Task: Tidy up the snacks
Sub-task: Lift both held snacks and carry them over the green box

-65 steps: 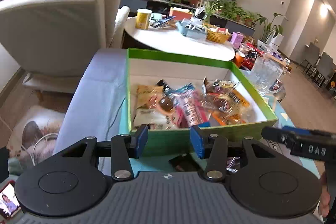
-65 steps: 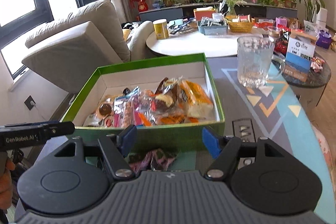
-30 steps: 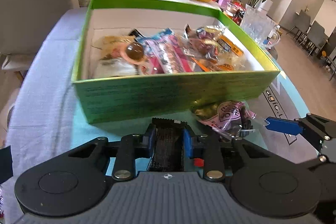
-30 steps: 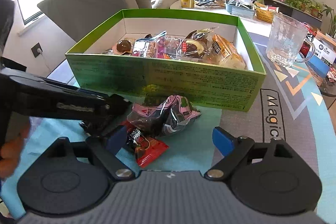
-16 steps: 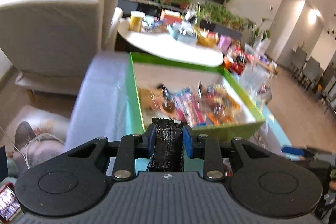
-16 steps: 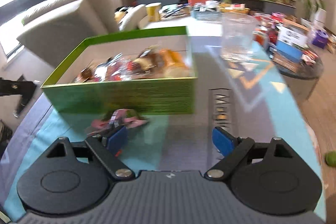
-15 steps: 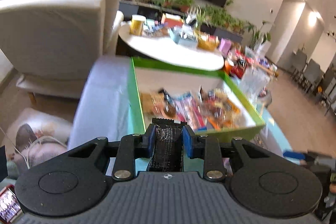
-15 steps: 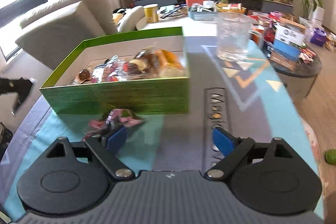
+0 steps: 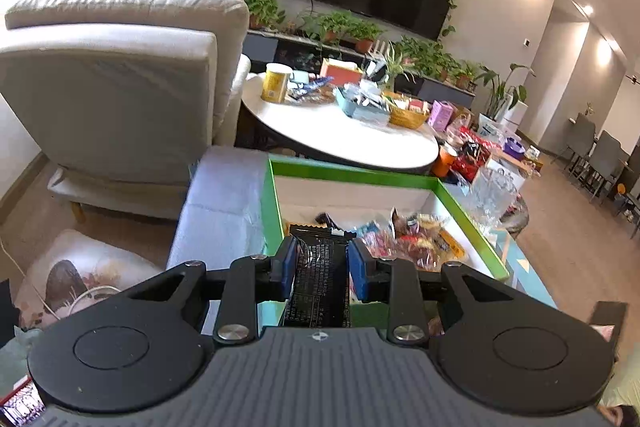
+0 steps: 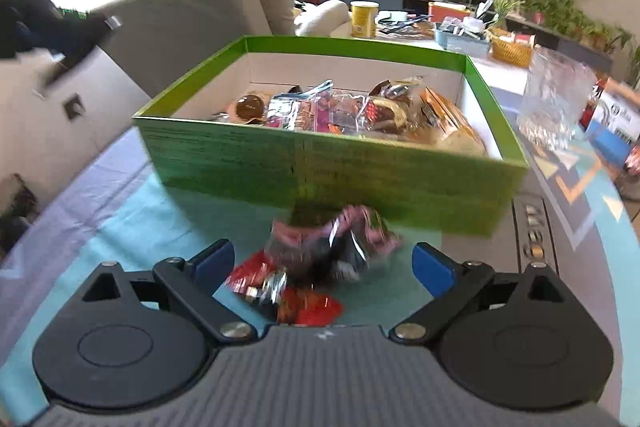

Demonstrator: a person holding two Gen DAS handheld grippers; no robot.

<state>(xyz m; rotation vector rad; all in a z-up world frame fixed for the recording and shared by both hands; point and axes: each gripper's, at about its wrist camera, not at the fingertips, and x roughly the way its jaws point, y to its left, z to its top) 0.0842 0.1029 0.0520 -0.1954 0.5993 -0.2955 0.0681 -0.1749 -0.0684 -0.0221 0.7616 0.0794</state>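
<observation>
Firstly, left wrist view: left hand-held gripper (image 9: 319, 267) clamped on a black snack packet (image 9: 319, 279), held above the near edge of the green box (image 9: 272, 211) of wrapped snacks.

Right wrist view: right hand-held gripper (image 10: 324, 263) parted, pads clear of the pink-and-black packet (image 10: 340, 243) and red packet (image 10: 308, 307) lying between them on the worktop (image 10: 120, 219), just before the green box.

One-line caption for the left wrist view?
Left tongs clamp a black snack packet above the near edge of the green box of snacks.
</observation>
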